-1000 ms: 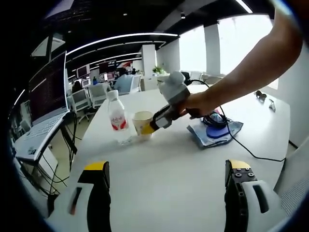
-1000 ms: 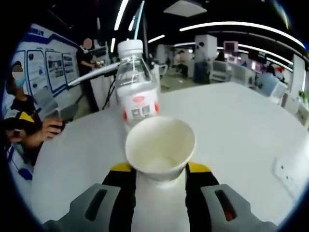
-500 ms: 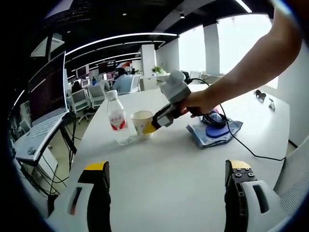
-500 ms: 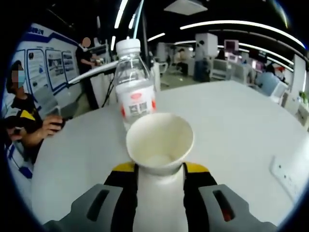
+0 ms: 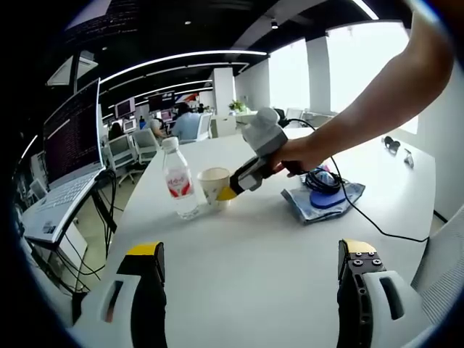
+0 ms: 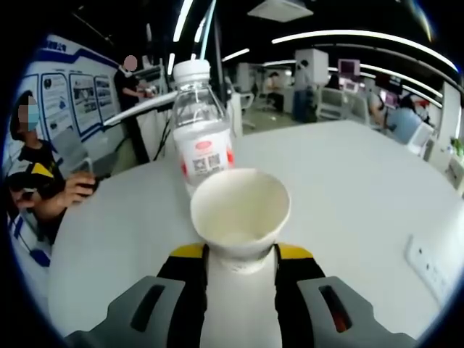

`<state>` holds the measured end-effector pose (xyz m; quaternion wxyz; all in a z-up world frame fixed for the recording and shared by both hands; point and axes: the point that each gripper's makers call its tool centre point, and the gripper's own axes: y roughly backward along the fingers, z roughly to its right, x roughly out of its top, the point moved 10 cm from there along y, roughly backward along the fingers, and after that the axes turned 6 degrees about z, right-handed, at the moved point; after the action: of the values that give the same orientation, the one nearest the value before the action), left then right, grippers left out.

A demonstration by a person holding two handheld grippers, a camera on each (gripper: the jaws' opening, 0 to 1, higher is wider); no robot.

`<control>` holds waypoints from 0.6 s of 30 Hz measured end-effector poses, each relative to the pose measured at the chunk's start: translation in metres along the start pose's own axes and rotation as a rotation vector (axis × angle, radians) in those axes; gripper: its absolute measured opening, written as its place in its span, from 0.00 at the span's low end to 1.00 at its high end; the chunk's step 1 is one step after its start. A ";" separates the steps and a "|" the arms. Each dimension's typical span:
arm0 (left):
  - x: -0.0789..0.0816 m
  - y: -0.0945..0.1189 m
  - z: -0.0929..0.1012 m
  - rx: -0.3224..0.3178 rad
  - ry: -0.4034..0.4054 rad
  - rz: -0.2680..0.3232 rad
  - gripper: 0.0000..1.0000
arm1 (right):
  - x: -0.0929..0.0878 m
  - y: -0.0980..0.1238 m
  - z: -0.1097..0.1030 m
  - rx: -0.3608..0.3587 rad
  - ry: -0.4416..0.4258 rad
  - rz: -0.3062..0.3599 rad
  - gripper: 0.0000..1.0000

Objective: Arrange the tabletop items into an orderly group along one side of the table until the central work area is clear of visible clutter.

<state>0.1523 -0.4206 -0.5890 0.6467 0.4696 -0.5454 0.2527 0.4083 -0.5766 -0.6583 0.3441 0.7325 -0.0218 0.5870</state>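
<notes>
Right gripper (image 6: pixel 241 255) pinching paper cup (image 6: pixel 240 211) on white table (image 6: pixel 348 188); left gripper (image 5: pixel 250 270) spread; open-plan office.

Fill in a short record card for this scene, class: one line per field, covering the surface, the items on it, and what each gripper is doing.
surface: white table
cup: paper cup, upright, empty, beside the water bottle
bottle: capped water bottle, upright, just behind the cup
other items: blue cloth with a black cable running from it
right gripper: right gripper, jaws closed on the cup's sides
left gripper: left gripper, jaws wide apart, holding nothing
</notes>
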 end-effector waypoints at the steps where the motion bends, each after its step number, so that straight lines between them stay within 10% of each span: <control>1: 0.000 0.000 0.000 -0.002 0.000 -0.001 1.00 | 0.000 0.000 0.000 0.000 -0.002 0.000 0.32; 18: 0.000 -0.001 0.002 -0.007 -0.006 -0.001 1.00 | -0.006 0.016 0.004 -0.018 -0.029 0.002 0.32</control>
<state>0.1520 -0.4228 -0.5890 0.6469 0.4682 -0.5480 0.2490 0.4026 -0.5932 -0.6565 0.3497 0.7379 -0.0325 0.5763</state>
